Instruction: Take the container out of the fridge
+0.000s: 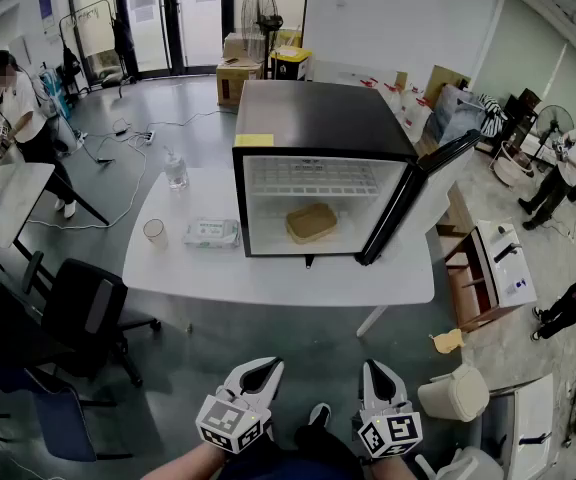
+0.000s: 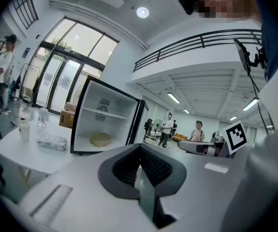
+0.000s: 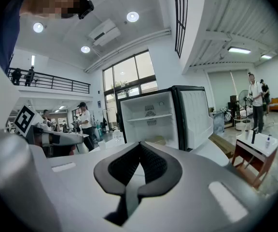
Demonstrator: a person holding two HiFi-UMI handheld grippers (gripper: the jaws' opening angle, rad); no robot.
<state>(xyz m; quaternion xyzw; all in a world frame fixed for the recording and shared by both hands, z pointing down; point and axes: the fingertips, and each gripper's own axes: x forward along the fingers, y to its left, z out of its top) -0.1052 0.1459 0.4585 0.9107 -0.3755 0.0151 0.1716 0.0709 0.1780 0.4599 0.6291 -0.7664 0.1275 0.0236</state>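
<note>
Fridge (image 1: 323, 118), centre frame: black shell, white inside; yellow note (image 1: 254, 140) on top's left corner. Container (image 1: 311, 222): tan. Bench (image 1: 268, 273): white. Wipes pack (image 1: 211, 232): white, greenish print. Left tongs (image 1: 260, 367), right tongs (image 1: 379, 370), lower frame: white, black pads, black-and-white square-marker cubes. Floor (image 1: 198, 328): grey. Chair (image 1: 86, 308), lower left: black.

container (image 1: 311, 222) in fridge (image 1: 318, 118) on table (image 1: 268, 273), cup (image 1: 154, 231) at left

White table (image 1: 268, 280) bears fridge (image 1: 313, 118), bottle (image 1: 176, 171), cup (image 1: 154, 232), wipes pack (image 1: 211, 232).
</note>
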